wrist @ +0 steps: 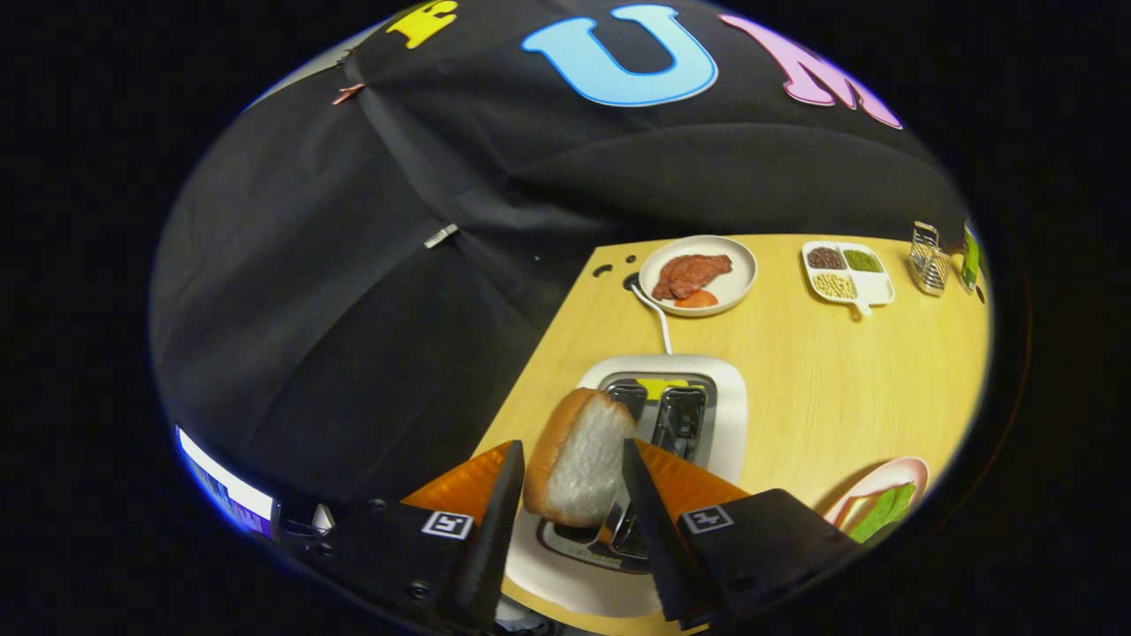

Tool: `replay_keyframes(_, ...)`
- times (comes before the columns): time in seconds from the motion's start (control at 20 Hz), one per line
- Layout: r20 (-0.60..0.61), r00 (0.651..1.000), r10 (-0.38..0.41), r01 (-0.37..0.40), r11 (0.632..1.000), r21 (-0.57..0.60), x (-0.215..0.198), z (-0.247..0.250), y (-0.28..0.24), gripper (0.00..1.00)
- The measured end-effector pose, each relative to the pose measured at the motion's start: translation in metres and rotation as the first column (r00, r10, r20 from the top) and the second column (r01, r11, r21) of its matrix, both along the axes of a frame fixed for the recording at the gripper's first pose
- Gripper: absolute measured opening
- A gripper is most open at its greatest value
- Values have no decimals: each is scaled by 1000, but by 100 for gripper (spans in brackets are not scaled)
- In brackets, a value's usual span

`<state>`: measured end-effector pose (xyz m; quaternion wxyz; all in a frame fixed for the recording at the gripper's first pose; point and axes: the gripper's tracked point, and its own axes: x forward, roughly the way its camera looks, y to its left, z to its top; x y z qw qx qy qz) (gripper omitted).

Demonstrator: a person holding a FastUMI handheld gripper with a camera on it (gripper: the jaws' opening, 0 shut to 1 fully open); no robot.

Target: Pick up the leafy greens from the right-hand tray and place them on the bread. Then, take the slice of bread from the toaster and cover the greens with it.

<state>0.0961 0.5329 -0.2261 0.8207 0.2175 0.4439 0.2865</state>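
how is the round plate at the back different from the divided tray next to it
The plate is round with one open surface; the tray is squarish, split into compartments, with a short handle. The plate holds a slab of meat and an orange-red slice; the tray holds dark, green and pale grains. Both are white, on the table, beyond the gripper holding bread.

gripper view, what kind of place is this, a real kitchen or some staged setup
Probably a staged food-prep booth: a wooden table against black cloth, holding a toaster, a plate of meat and a divided dish. The tongs hold a bread slice above the toaster.
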Motion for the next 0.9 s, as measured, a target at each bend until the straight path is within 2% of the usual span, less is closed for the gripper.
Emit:
replay_keyframes(0.15, -6, 1000, -13, 13, 1000, -25, 6, -1, -8, 23)
replay_keyframes(0.25, 1, 1000, -1, 1, 1000, -22, 2, 1, -8, 13)
replay_keyframes(0.45, 30, 999, -26, 26, 1000, -3, 6, 19, -17, 13)
replay_keyframes(0.9, 124, 989, -77, 65, 993, 96, 15, 95, -66, 13)
